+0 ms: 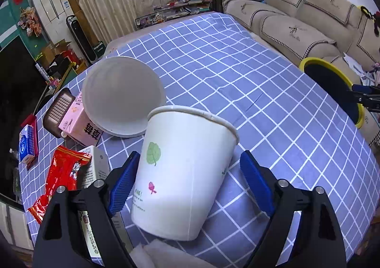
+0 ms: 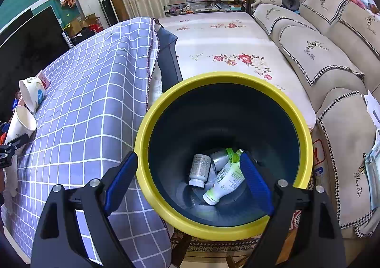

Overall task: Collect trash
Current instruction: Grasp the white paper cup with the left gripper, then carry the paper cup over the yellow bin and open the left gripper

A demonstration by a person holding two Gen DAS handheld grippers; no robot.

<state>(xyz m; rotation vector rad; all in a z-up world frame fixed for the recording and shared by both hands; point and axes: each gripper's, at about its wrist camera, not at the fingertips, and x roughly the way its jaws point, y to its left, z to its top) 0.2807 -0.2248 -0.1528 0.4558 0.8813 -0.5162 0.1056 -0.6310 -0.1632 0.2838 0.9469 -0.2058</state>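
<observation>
A white paper cup (image 1: 187, 173) with a green leaf print stands upright on the checked cloth, also seen small in the right wrist view as the paper cup (image 2: 20, 123). My left gripper (image 1: 190, 158) straddles it. The left pad (image 1: 123, 185) sits against the cup's side and the right pad (image 1: 256, 187) stands clear of it, so the jaws are open. My right gripper (image 2: 188, 166) hangs open and empty over the yellow-rimmed bin (image 2: 152, 130). Inside the bin lie a white pill bottle (image 2: 199, 170), a green-and-white bottle (image 2: 225, 180) and a silvery can (image 2: 219, 158).
A paper bowl (image 1: 123, 97) lies on its side behind the cup. Left of it are a pink carton (image 1: 78, 125), a brown pack (image 1: 58, 111), a red wrapper (image 1: 61, 173), a white box (image 1: 97, 168) and a blue tissue pack (image 1: 26, 147). The bin (image 1: 308, 62) stands off the table's right edge, beside the sofa (image 1: 296, 30).
</observation>
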